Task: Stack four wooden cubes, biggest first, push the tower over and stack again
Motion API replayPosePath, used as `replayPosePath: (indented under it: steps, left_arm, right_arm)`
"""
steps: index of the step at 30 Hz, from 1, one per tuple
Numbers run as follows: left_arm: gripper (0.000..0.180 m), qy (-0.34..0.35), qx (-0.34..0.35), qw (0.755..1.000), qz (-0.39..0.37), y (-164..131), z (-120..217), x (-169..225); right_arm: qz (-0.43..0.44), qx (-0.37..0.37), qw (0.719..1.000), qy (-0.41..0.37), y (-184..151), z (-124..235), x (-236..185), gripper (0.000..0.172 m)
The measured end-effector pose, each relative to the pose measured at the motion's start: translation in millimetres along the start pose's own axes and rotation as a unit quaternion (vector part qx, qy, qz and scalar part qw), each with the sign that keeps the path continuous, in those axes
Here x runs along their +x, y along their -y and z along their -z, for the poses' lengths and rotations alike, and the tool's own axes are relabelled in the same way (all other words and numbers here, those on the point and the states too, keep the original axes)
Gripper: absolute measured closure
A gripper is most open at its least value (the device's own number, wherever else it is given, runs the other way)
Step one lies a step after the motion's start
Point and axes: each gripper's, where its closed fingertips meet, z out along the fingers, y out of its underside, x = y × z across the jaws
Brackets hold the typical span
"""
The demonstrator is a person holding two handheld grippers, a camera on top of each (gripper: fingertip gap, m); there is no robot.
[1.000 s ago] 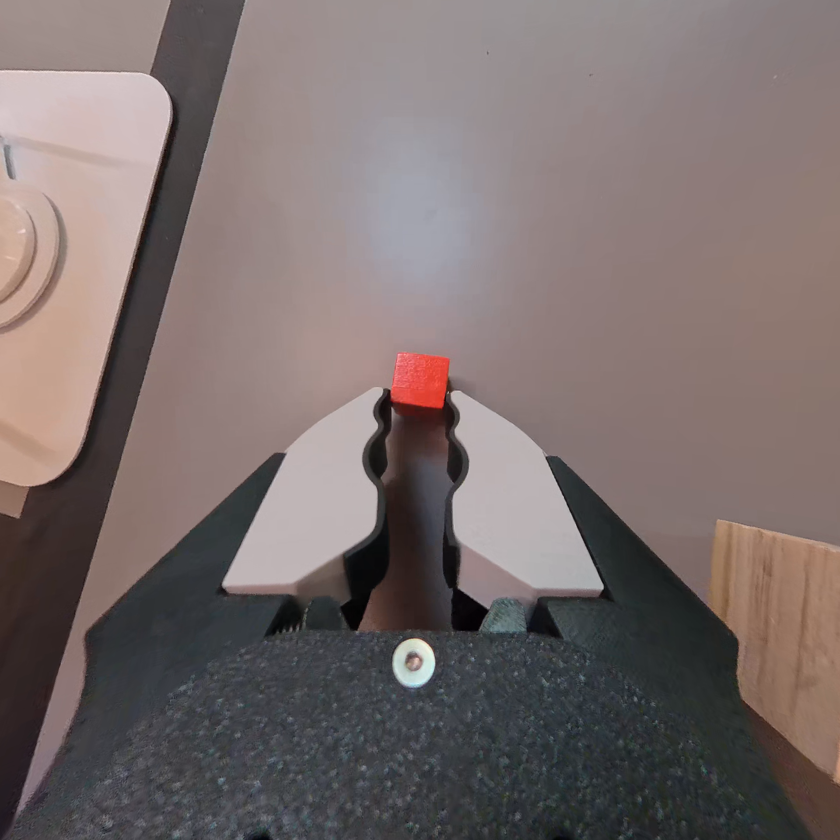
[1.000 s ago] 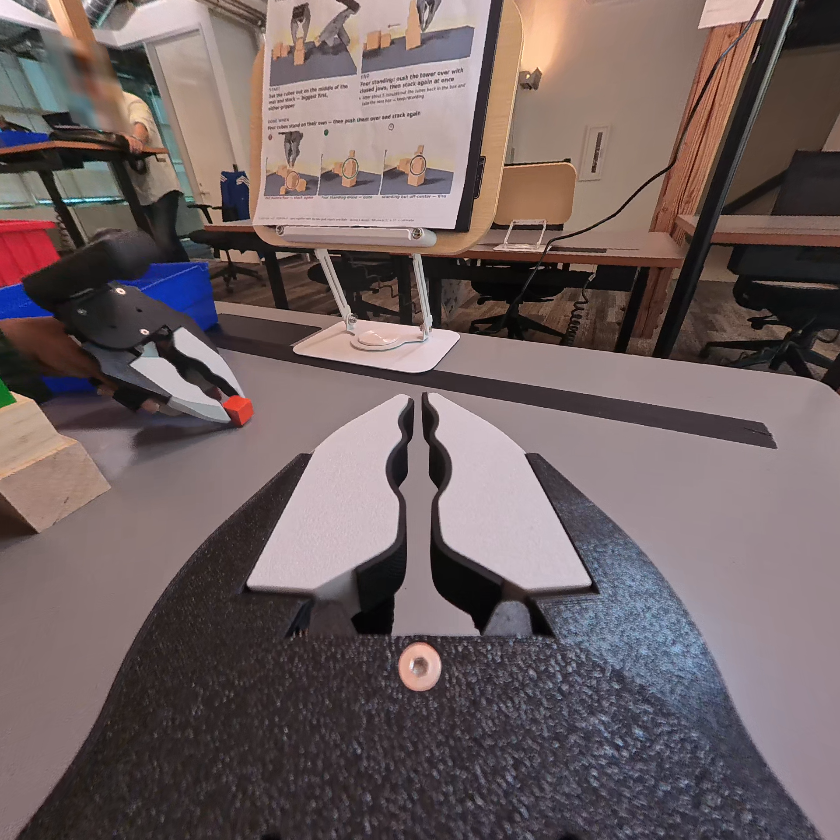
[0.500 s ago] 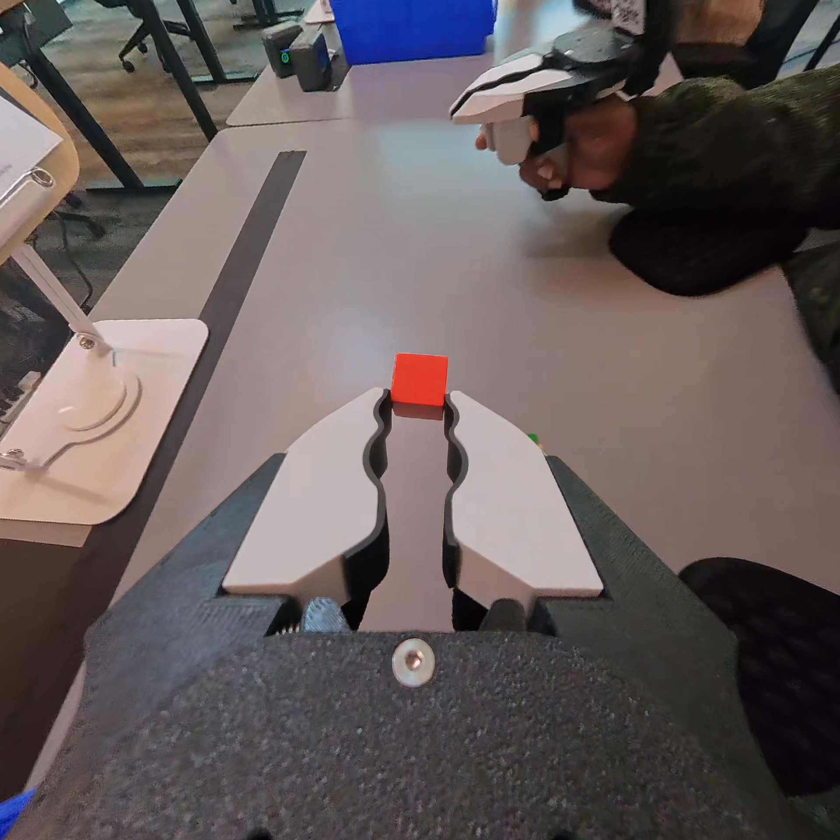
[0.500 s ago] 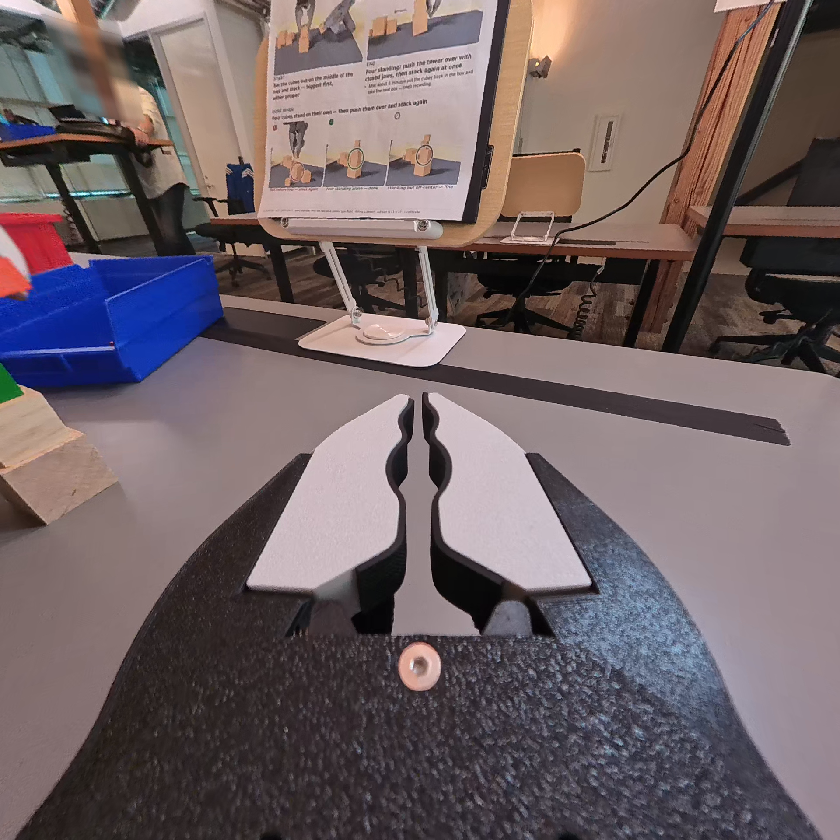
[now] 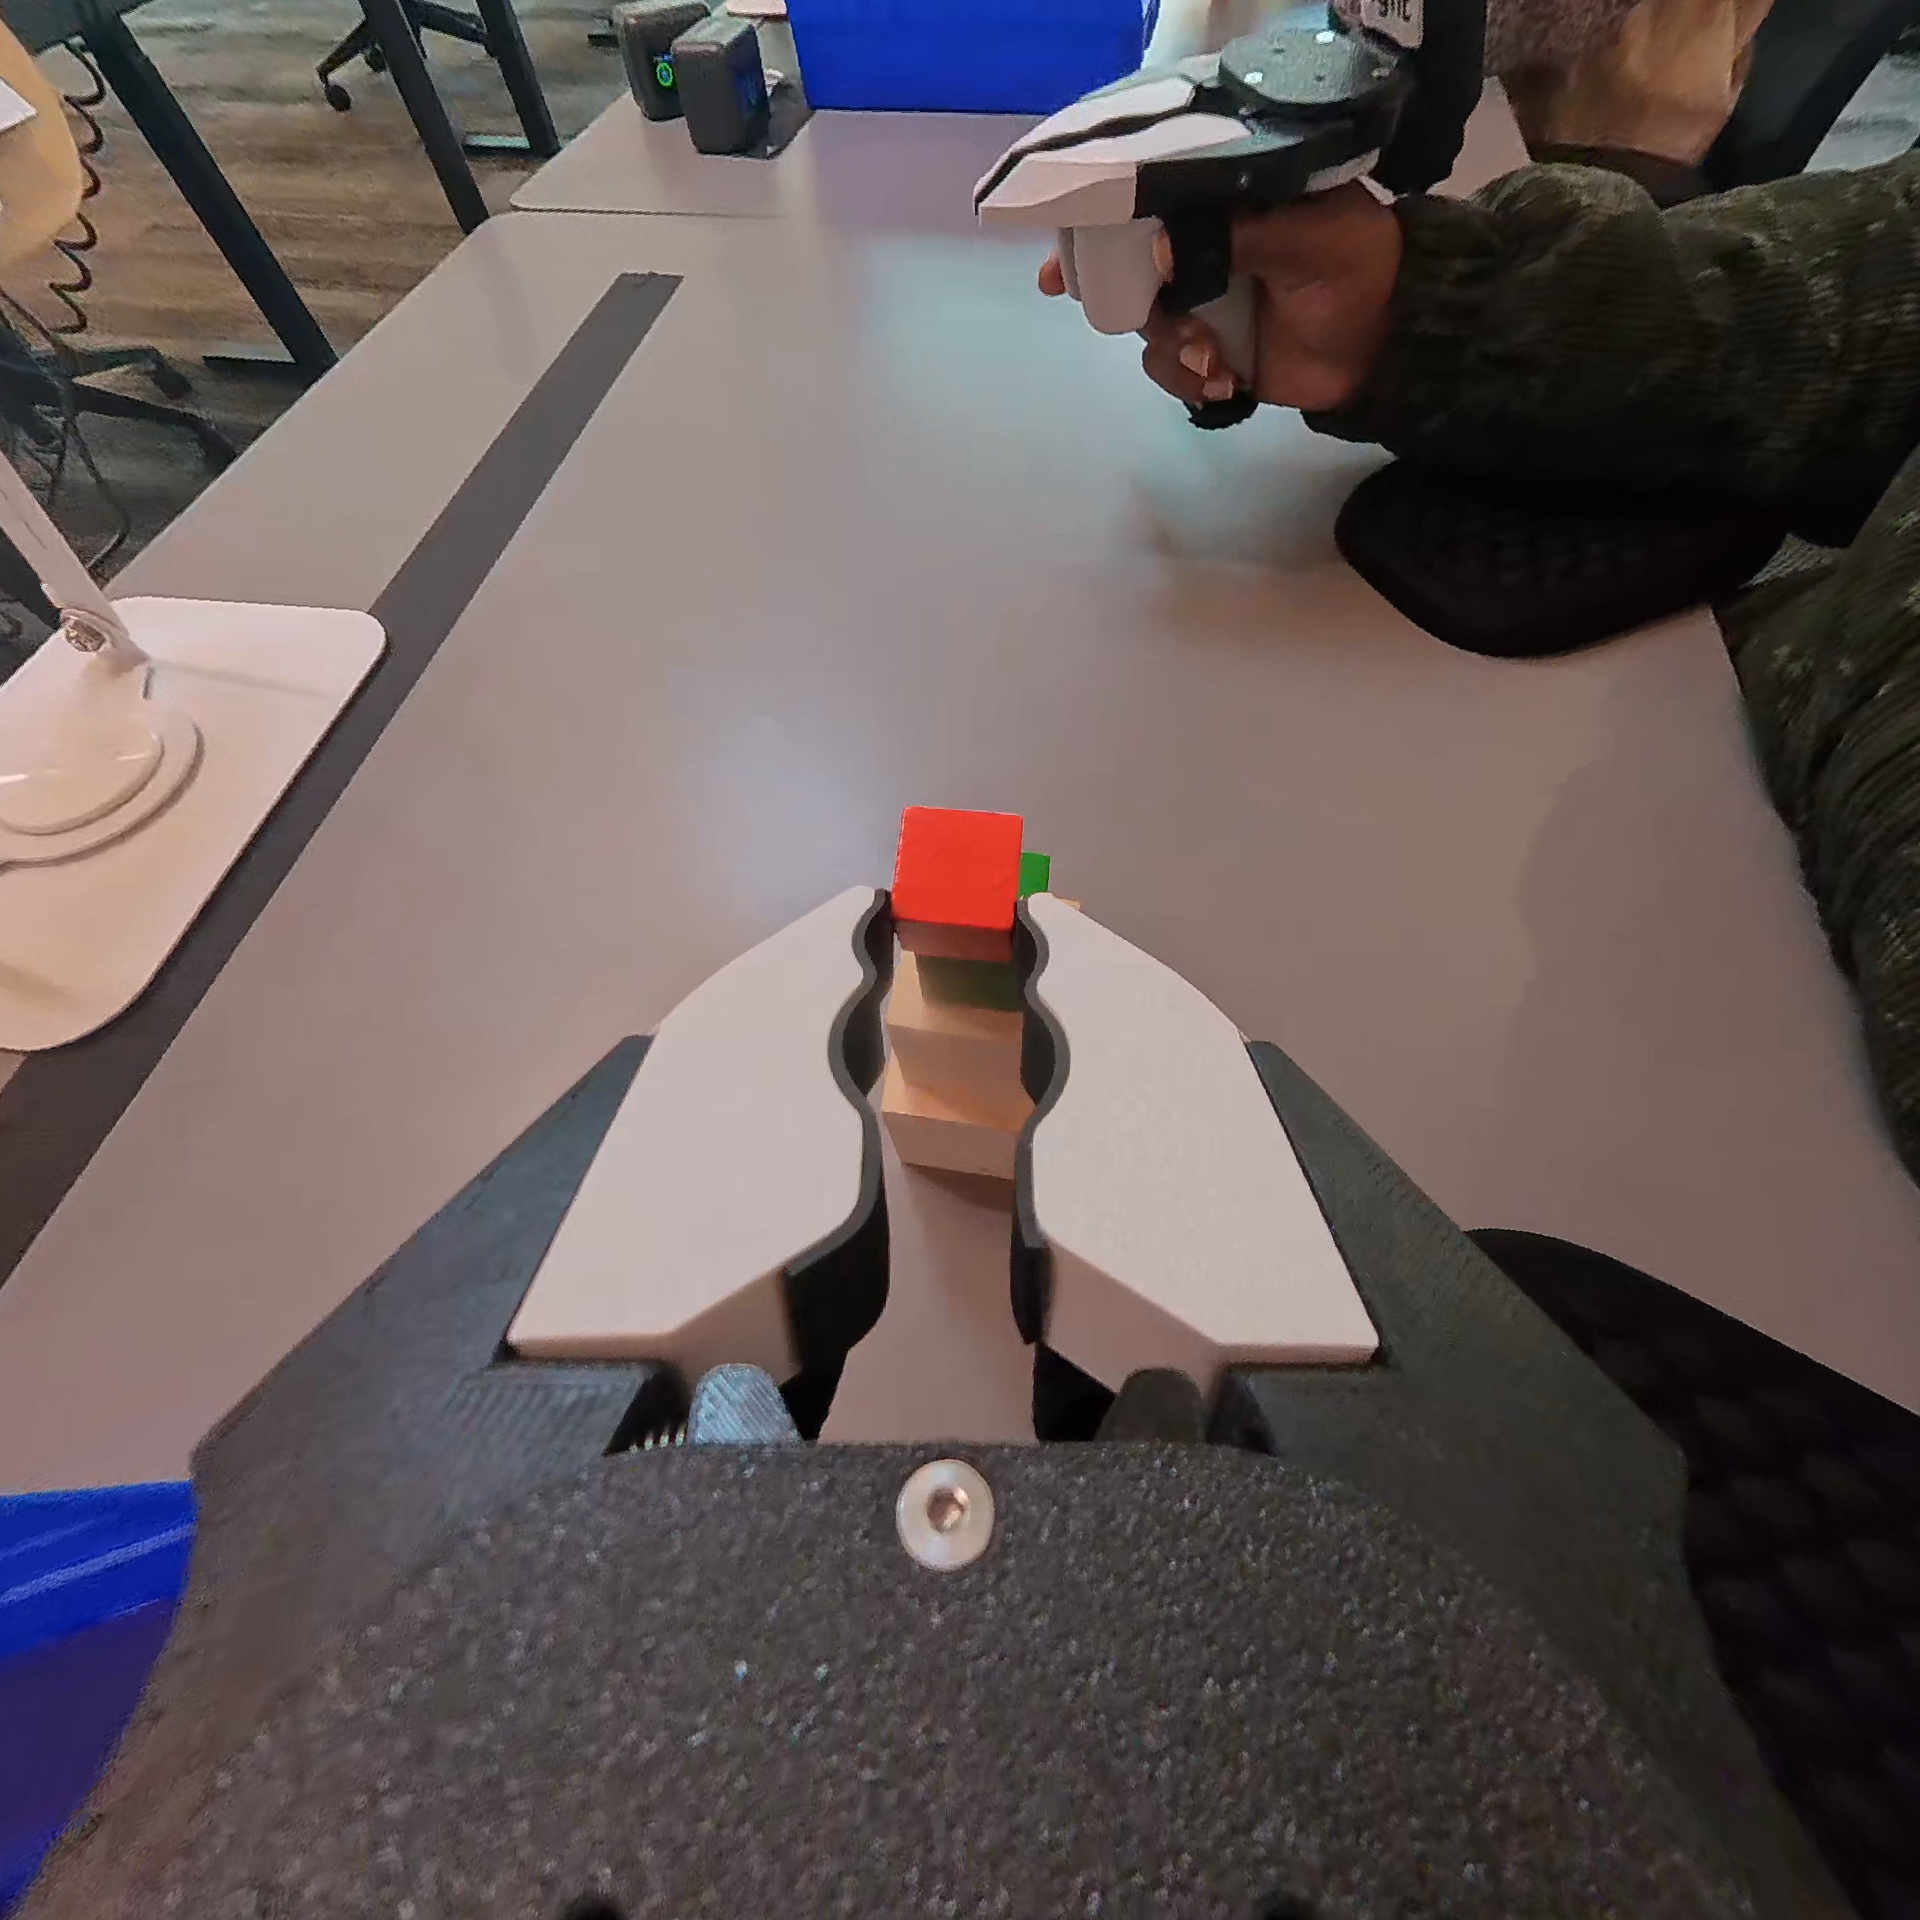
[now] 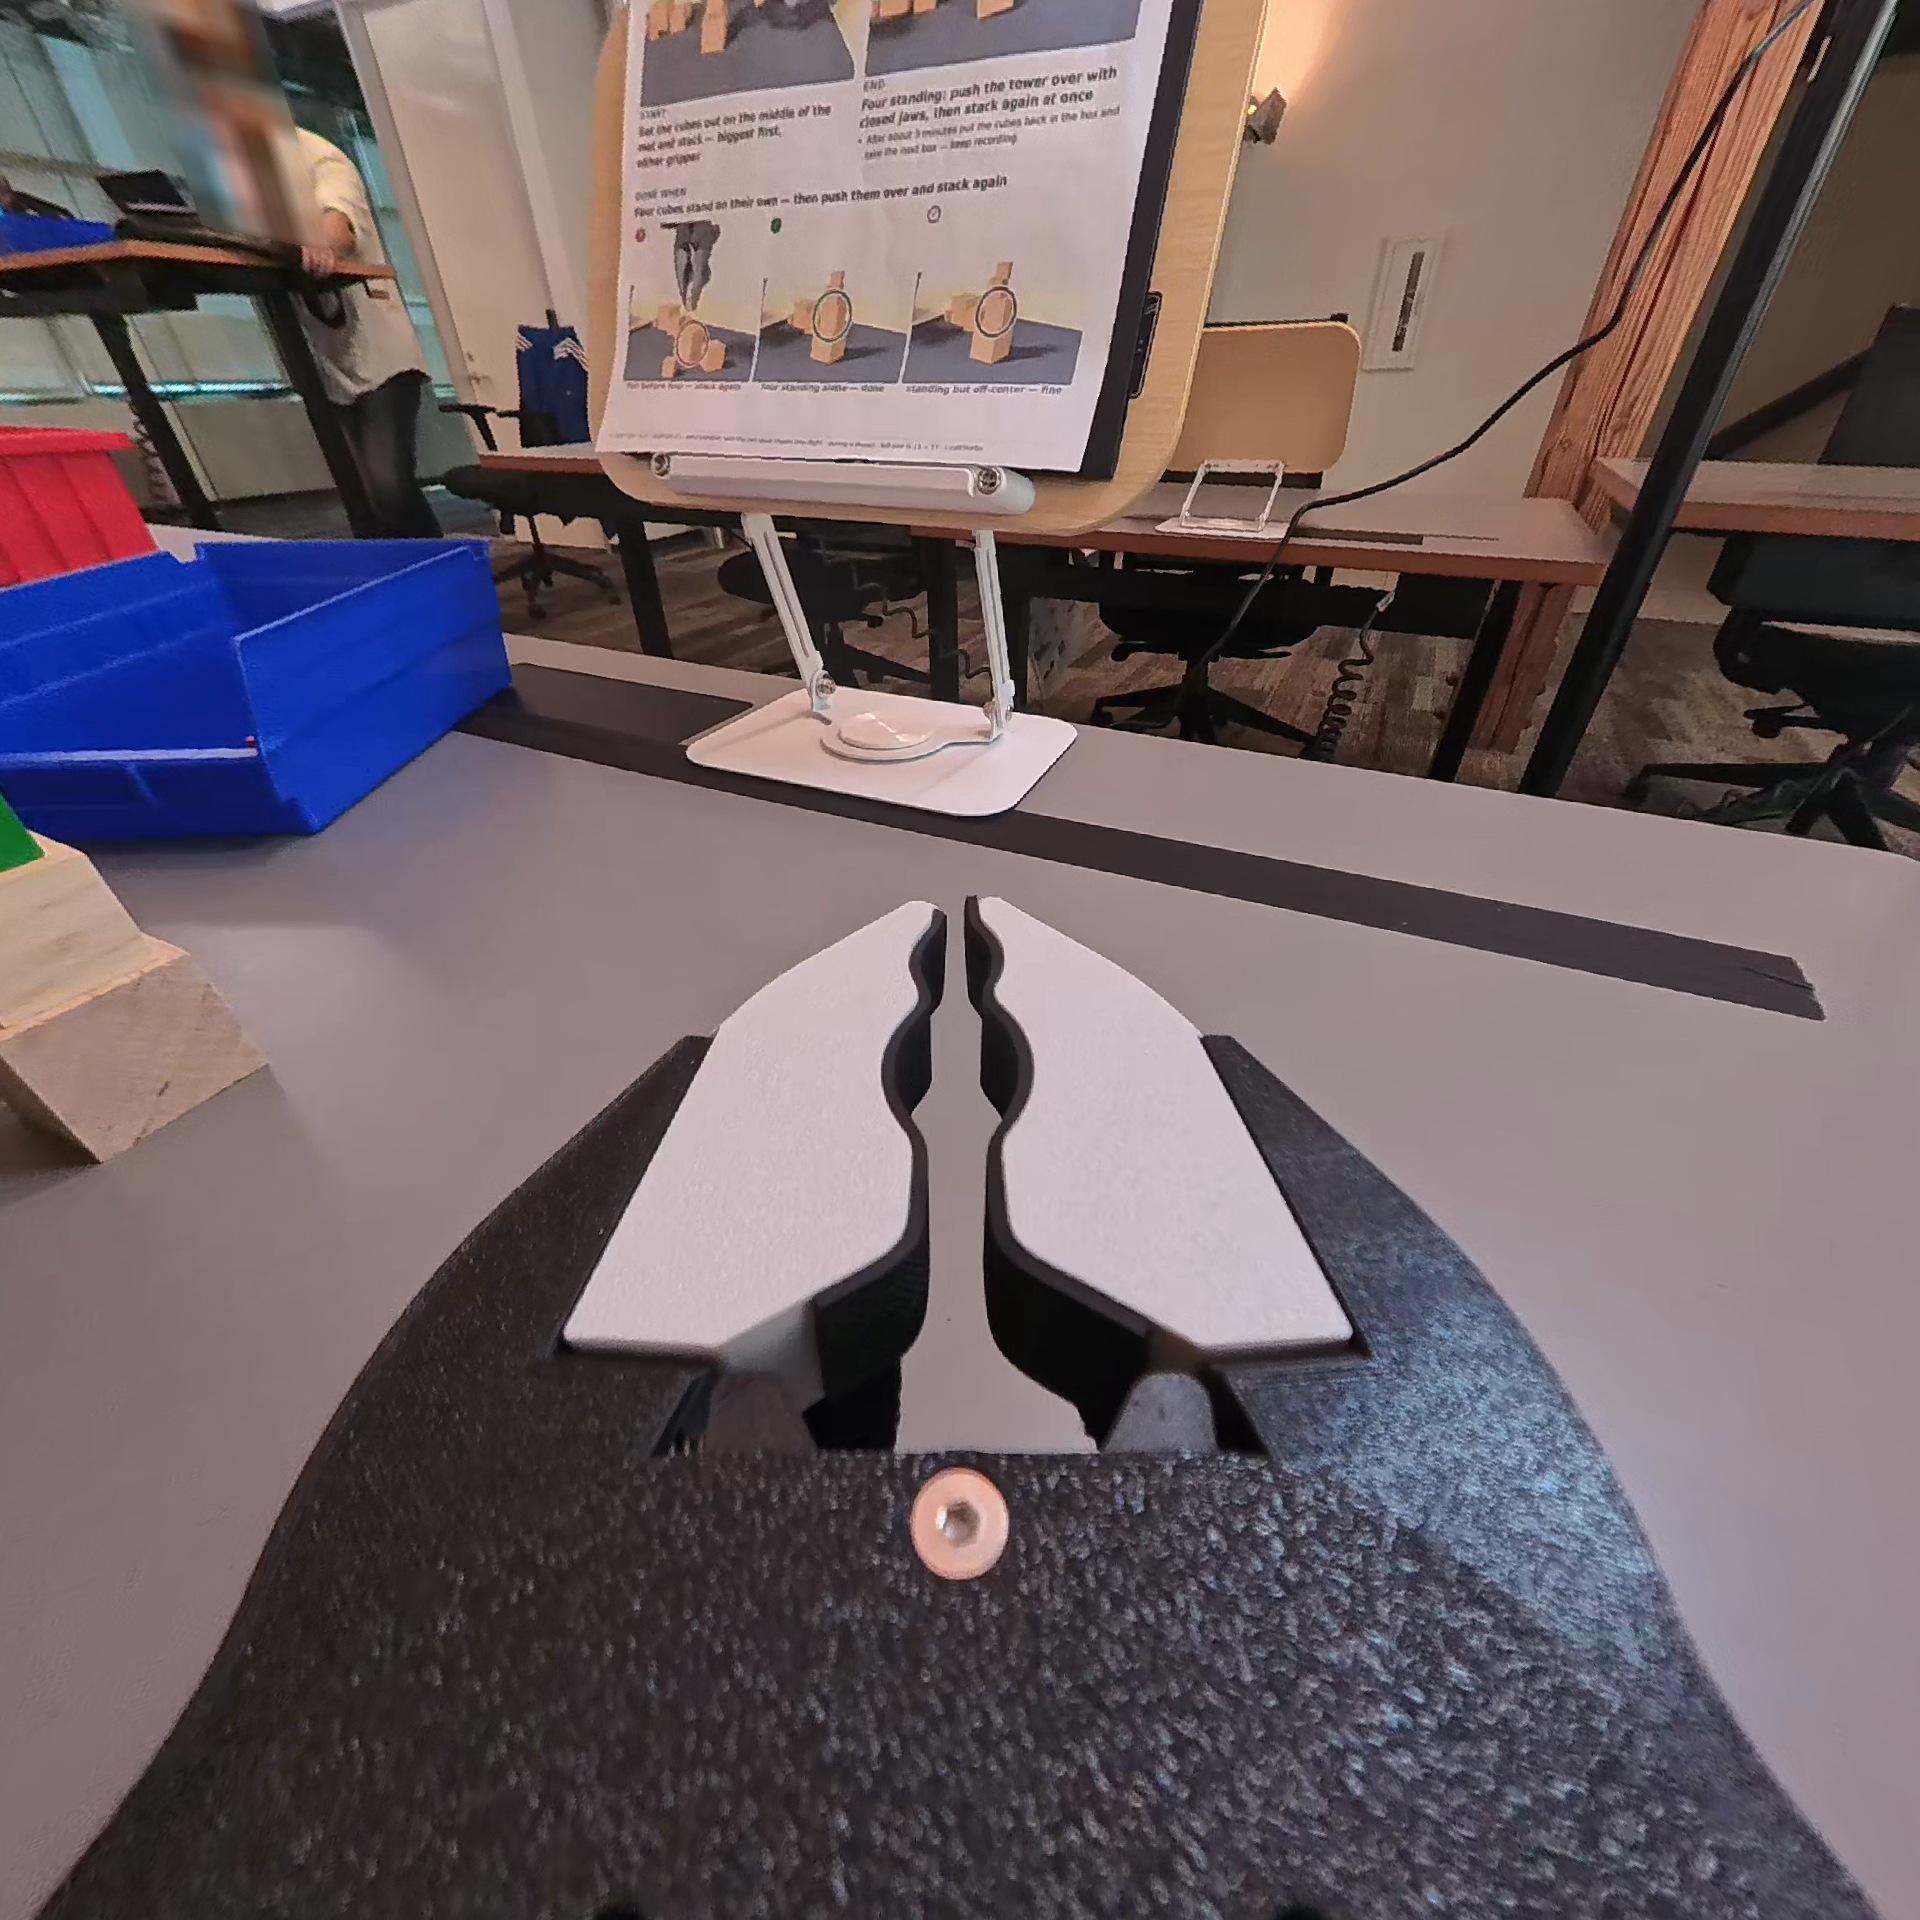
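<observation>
The left gripper holds a red cube, smooth and painted, its black wavy-edged pads pressed on two opposite sides. The cube hangs right above a stack: a green cube on two pale raw-wood blocks, each lower one larger, standing on the matte grey counter near its near edge. The right gripper hovers low over the counter with jaws narrowed to a slit on nothing; its shell is grainy black plastic with flat white finger plates. A white stand base sits on a dark strip along the far edge, and a glossy blue bin at the far left.

Half a second ago the stack was barely visible under the left jaws; a second ago the cube was down at the counter.
</observation>
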Motion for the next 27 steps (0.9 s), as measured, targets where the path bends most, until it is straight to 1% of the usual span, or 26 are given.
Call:
replayPosePath:
  steps: [4, 9, 27]
  left_arm:
    - [0.159, 0.002, -0.032, 0.999, -0.016, -3.8, -5.7, -0.2]
    - [0.159, -0.003, -0.038, 0.999, -0.023, -3.0, -7.2, 2.2]
    - [0.159, -0.028, -0.016, 0.999, -0.030, -2.0, -8.6, 4.3]
  right_arm:
    - [-0.001, -0.001, 1.000, 0.000, -0.2, 0.0, 0.5, 0.168]
    - [-0.002, -0.001, 1.000, 0.002, -0.2, -0.1, 0.4, 0.168]
    - [-0.001, -0.005, 1.000, 0.005, -2.3, -1.2, -0.4, 0.168]
